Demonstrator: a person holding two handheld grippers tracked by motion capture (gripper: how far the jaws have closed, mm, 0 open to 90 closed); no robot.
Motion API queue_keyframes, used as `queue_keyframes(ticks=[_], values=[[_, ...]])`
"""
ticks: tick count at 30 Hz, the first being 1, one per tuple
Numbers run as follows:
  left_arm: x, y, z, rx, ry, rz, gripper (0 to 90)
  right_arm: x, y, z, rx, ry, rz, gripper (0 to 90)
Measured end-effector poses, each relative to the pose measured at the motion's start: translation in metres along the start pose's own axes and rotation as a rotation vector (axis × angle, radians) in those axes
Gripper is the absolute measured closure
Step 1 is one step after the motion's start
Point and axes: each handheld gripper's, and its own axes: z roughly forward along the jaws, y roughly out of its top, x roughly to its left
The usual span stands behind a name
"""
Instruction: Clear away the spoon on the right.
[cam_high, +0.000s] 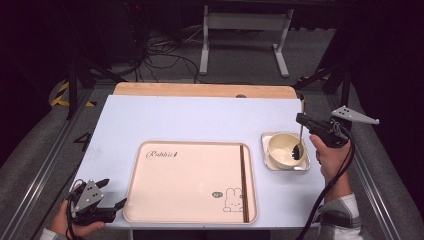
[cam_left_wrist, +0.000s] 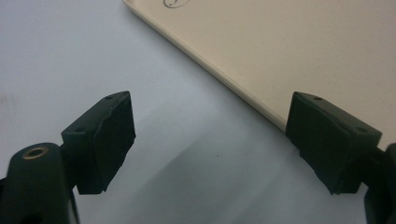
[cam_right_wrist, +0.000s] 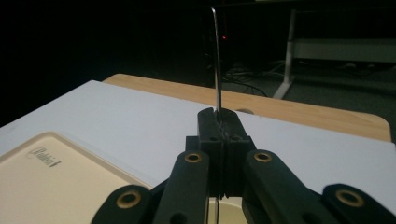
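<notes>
Metal spoon handle clamped in my right tongs at frame right, dark tip in cream round bowl, my left tongs apart, lower left.

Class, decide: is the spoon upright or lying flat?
Upright: the spoon stands nearly vertical, clamped in the right gripper, its dark end in the bowl.
</notes>
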Motion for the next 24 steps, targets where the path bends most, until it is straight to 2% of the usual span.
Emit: queue_keyframes(ticks=[5,10,14,18,24], values=[[0.004,0.0,-0.006,-0.031,0.032,-0.037,15.3,0.017,0.006,-0.002,-0.017,0.048,-0.036,90.0],[0.007,-0.001,-0.008,-0.037,0.06,-0.048,15.5,0.037,0.01,-0.002,-0.024,0.1,-0.074,90.0],[0.007,-0.001,-0.008,-0.036,0.058,-0.05,15.6,0.049,0.011,-0.001,-0.028,0.123,-0.097,90.0],[0.008,-0.001,-0.008,-0.043,0.062,-0.053,15.5,0.058,0.011,0.0,-0.039,0.174,-0.089,90.0],[0.012,-0.001,-0.005,-0.044,0.066,-0.062,15.6,0.075,0.006,0.006,-0.02,0.206,-0.112,90.0]])
